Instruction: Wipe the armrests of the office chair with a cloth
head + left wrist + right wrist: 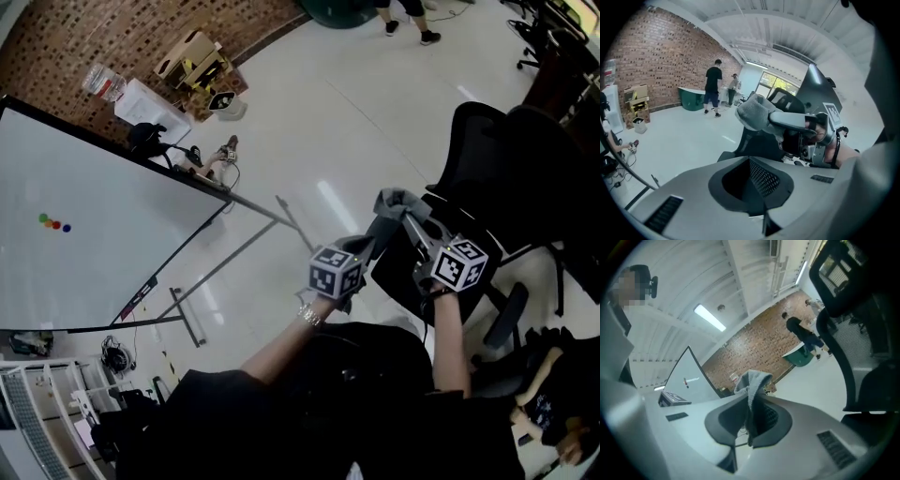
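Note:
A grey cloth point(395, 200) is bunched at the tips of my right gripper point(410, 215), which is shut on it above the black office chair point(483, 164). In the right gripper view the cloth point(753, 380) sticks up out of the closed jaws of the right gripper point(752, 422). My left gripper point(379, 229) is just left of the cloth, and its jaws point(757, 182) are shut with nothing between them. The left gripper view has the cloth point(753, 112) ahead, pinched by the right gripper's fingers point(792, 119), with the chair point(759, 143) behind. I cannot make out an armrest clearly.
A large whiteboard point(84, 225) on a metal stand point(220, 267) is to the left. Cardboard boxes point(195, 58) sit by the brick wall. A second dark chair point(562, 159) stands at the right. Two people point(713, 88) stand far off by a green tub point(692, 99).

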The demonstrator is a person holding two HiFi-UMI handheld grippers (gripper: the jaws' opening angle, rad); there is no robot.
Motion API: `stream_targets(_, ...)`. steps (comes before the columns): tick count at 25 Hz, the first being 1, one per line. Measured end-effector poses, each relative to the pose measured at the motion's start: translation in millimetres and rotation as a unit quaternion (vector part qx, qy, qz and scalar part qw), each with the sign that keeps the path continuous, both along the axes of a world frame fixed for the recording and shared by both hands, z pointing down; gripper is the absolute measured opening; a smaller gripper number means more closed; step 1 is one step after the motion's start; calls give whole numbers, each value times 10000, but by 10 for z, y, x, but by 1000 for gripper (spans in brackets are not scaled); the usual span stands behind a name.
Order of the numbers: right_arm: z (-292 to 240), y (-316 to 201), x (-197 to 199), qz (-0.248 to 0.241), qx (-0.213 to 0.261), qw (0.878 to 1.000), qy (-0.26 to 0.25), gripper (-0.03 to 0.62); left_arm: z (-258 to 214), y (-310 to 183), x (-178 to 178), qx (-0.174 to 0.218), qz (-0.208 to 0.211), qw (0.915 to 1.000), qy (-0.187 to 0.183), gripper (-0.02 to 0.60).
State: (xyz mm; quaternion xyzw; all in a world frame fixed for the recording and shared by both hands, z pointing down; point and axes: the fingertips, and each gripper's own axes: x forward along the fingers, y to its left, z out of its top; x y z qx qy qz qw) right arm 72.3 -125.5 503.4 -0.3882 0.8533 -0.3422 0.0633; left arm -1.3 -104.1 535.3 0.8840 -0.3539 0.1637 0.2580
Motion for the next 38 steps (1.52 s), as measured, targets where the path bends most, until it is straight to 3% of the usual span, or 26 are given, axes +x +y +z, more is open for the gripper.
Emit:
stream_targets(4, 19, 371, -70, 698, -180, 9972, -195, 18, -262, 99, 99, 246, 550, 9977, 300, 0)
stream_targets(8, 139, 681, -401, 1148, -441, 9924, -11, 18, -333, 249, -268, 337, 701, 9960, 448, 0)
stream_targets(14, 206, 1309, -841, 1698, -811, 9804, 591, 18, 30, 646, -679, -45, 948, 9945, 435, 0)
stream_targets(20, 148, 1589, -751, 1911, -823, 9725, 1044, 17, -160, 901, -374, 108, 1500, 9872, 540, 0)
stream_targets(25, 39, 1672, -591, 2099, -800, 9661, 1276, 16, -229, 1073, -176, 159, 1706, 9835, 581, 0)
stream_targets(38, -8, 1853, -478, 2058, -858, 9659, 1312, 17, -287, 1200, 36, 228, 1671, 9841, 553, 0)
